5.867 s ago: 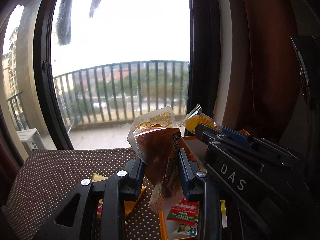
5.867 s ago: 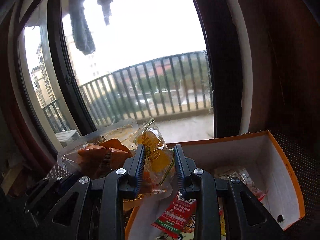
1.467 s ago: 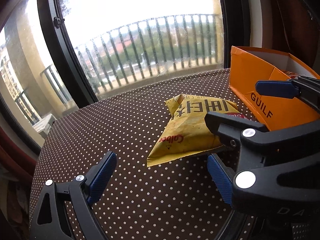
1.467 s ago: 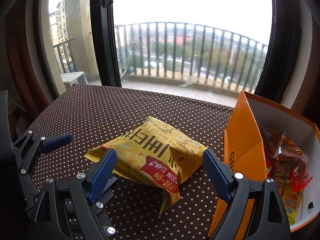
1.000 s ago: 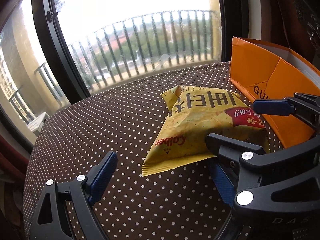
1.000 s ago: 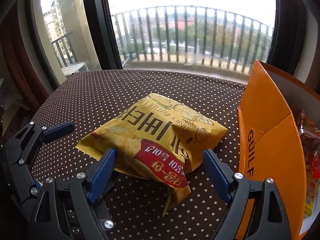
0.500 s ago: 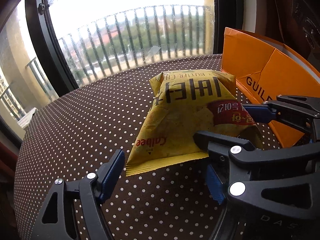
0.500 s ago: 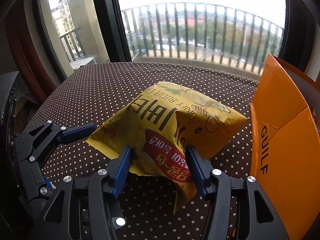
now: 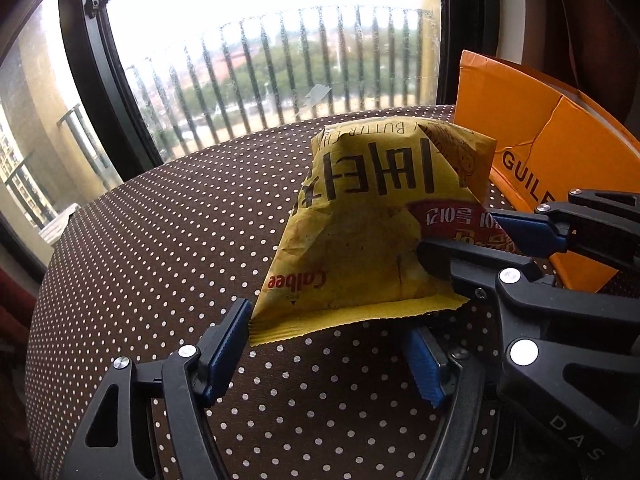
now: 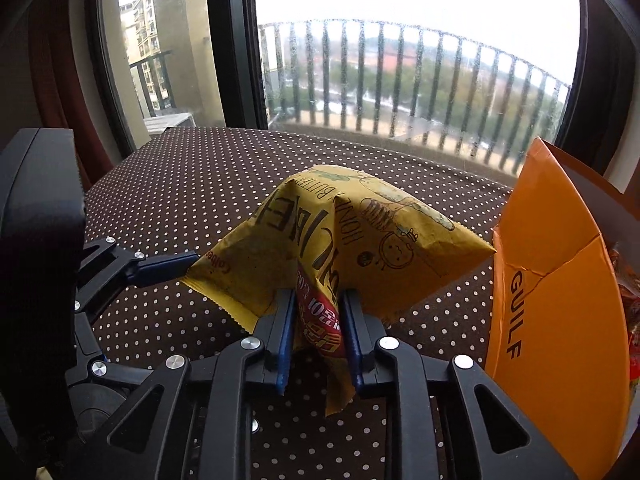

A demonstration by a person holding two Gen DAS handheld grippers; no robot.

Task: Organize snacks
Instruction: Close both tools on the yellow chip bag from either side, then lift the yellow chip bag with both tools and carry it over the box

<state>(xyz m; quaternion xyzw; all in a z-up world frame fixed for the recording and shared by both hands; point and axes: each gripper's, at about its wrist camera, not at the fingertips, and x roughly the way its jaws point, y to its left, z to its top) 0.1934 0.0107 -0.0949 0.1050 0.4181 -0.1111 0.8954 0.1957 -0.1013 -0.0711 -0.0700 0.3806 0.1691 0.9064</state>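
Note:
A yellow Calbee chip bag stands tented on the dotted table, pinched near its red label. My right gripper is closing its jaws on that fold, and both blue pads press on the bag. It enters the left wrist view from the right, where the right gripper bites the red label. My left gripper stands wide around the bag's lower seam. Its left pad touches the bag's corner and its right pad sits just below the seam. An orange GUILF box stands to the right.
The brown dotted tablecloth runs back to a window with a balcony railing. The orange box has a torn side flap, and red snack packets show inside it. A dark curtain hangs at the left.
My right jaws went from wide open to closed on the bag, bunching it into a peak. My left jaws narrowed until the left pad met the bag's corner.

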